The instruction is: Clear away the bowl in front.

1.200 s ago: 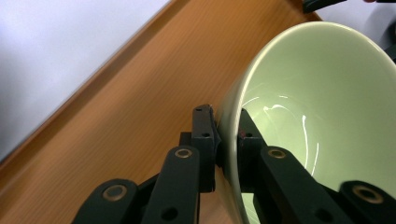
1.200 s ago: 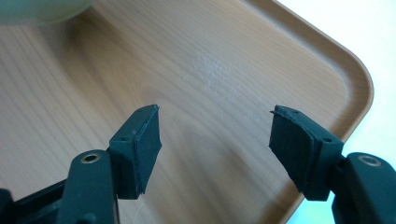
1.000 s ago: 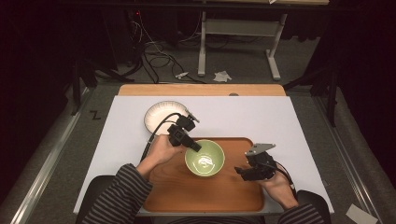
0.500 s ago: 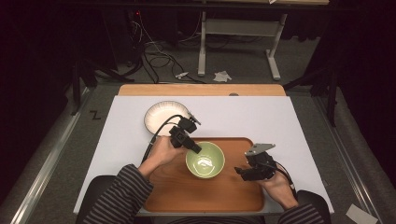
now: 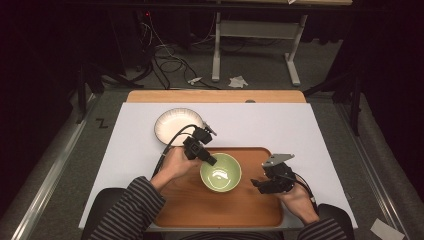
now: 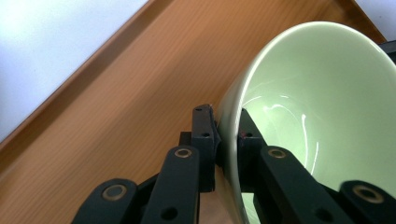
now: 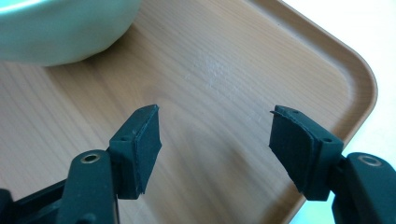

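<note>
Jaws of the left gripper (image 6: 227,140) pinch the rim of the green bowl (image 5: 220,172), one pad outside the wall and one inside, and that grip looks the same as in the earlier high views. What has changed is slight: the left hand (image 5: 175,162) and the bowl with it sit a touch lower and nearer the person than a second ago, though the bowl still lies on the wooden tray (image 5: 215,210), near its far edge and left of centre. Judging by this, the bowl is being settled or nudged into place on the tray rather than carried off, and letting go would be the natural next step. The right gripper (image 7: 215,140) stands wide open over bare tray wood near the right corner, holding nothing, and has not shifted. Beyond the tray, the white plate (image 5: 178,125) rests on the white table cover (image 5: 300,130), well apart from the bowl.
</note>
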A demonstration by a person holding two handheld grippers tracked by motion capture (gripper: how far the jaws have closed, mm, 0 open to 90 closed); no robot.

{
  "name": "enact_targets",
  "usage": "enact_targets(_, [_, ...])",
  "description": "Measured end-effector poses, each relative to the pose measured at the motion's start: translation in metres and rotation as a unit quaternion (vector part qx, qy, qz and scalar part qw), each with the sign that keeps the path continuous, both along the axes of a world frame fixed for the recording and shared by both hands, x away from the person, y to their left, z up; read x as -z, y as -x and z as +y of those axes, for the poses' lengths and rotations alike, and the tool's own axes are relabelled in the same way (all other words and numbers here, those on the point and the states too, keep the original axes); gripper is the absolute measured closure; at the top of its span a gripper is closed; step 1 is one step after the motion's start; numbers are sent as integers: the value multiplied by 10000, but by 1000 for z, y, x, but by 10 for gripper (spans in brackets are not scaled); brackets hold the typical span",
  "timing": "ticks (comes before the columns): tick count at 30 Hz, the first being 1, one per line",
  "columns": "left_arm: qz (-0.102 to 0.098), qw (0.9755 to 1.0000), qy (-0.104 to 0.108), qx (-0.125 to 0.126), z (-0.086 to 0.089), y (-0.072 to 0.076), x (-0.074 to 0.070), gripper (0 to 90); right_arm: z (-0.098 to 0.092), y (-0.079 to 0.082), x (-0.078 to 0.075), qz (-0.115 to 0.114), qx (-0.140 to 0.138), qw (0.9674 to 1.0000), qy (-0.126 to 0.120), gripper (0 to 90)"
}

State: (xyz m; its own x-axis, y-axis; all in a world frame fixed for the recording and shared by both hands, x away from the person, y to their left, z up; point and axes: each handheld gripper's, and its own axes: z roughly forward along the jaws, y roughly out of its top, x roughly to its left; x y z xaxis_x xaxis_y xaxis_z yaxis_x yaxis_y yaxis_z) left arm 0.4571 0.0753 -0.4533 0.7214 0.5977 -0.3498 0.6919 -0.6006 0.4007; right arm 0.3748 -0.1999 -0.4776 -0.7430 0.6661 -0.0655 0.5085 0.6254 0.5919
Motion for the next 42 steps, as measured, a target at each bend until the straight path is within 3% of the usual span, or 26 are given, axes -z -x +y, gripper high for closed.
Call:
enact_targets(14, [-45, 10000, -49, -10, -4, 0, 5, 827, 0, 0, 0, 22, 16, 10000, -29, 349])
enact_targets(29, [145, 9999, -15, -31, -3, -3, 15, 828, 1, 0, 1, 38, -1, 10000, -17, 349])
enact_targets(31, [129, 9999, -41, -23, -3, -3, 16, 829, 1, 0, 1, 49, 1, 10000, -28, 349])
enact_targets(32, [220, 9996, -105, -105, -3, -1, 15, 830, 1, 0, 1, 45, -8, 10000, -28, 349])
enact_targets(41, [52, 9999, -105, 0, -5, -1, 16, 827, 1, 0, 1, 50, -24, 10000, 31, 348])
enact_targets(42, [122, 9997, -193, -85, -6, 0, 15, 826, 1, 0, 1, 56, -28, 10000, 31, 348])
